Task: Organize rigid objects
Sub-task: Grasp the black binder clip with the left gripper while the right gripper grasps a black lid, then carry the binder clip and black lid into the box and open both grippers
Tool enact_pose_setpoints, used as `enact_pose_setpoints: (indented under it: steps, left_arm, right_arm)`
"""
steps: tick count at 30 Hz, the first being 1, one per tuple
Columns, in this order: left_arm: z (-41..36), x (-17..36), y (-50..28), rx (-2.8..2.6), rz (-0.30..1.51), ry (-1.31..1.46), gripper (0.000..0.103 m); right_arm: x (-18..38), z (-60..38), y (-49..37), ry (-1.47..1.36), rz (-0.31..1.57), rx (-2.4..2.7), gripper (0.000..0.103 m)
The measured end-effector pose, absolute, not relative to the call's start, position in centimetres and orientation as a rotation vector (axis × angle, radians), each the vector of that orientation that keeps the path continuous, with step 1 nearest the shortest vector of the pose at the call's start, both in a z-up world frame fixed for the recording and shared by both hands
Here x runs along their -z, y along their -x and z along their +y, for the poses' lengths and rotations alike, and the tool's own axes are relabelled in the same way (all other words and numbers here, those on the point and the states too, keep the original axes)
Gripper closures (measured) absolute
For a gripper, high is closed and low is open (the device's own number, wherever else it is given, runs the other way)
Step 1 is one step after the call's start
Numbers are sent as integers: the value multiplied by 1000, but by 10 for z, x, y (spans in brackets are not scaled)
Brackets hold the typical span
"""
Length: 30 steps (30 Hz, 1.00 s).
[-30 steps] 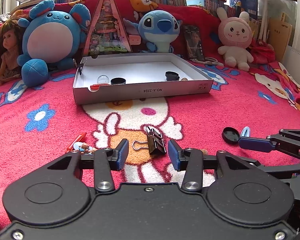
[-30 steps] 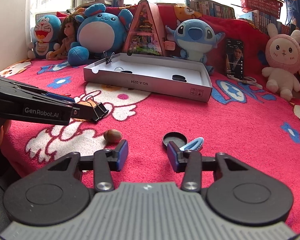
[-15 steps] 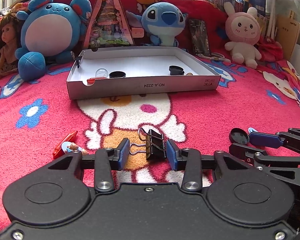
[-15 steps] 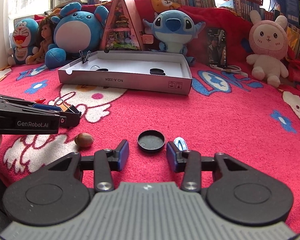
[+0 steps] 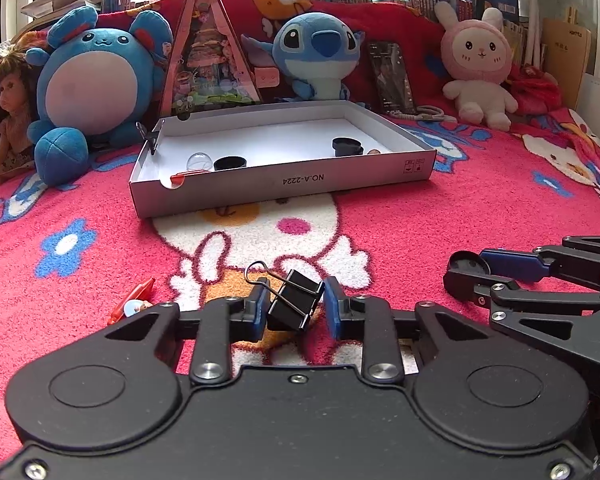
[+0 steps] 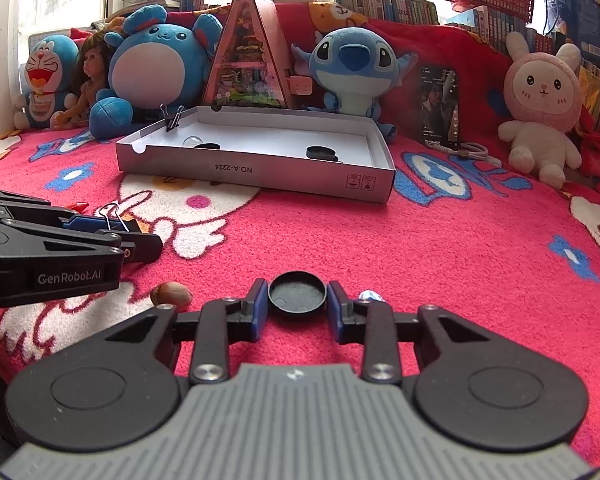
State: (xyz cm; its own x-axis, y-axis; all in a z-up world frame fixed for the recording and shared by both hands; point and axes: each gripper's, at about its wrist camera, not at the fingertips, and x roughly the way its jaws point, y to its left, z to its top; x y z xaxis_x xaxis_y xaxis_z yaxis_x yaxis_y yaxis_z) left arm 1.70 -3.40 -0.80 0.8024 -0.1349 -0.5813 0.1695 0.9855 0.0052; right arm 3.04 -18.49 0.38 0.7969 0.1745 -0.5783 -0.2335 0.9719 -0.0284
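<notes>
My left gripper (image 5: 295, 307) is shut on a black binder clip (image 5: 294, 301), which sits tilted between the blue pads just above the red blanket. My right gripper (image 6: 297, 305) is shut on a round black cap (image 6: 297, 294), held by its rim low over the blanket. The white cardboard box (image 5: 284, 184) lies ahead; inside are a clear ball (image 5: 199, 160), black caps (image 5: 229, 163) and another black cap (image 5: 347, 146). A brown nut (image 6: 171, 294) lies left of my right gripper. A blue hair clip (image 6: 370, 295) peeks out behind the right finger.
A small red toy figure (image 5: 132, 304) lies on the blanket left of my left gripper. A binder clip (image 5: 147, 136) is clamped on the box's left wall. Plush toys, a doll, a triangular display case (image 5: 208, 52) and a phone (image 5: 392, 76) line the back.
Both grippers moved forward and closed: the left one onto the binder clip, the right one onto the black cap. The binder clip has tilted between the pads.
</notes>
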Motion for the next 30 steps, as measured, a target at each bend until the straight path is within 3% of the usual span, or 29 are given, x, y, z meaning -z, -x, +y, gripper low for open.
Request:
enact_pose_setpoints:
  steps: [15, 30]
  left_arm:
    - [-5, -31, -63, 152, 599, 19, 76]
    - [23, -61, -175, 139, 700, 83, 76]
  right_arm:
    - [-27, -180, -76, 37, 577, -234, 67]
    - [-50, -192, -162, -52, 629, -207, 67]
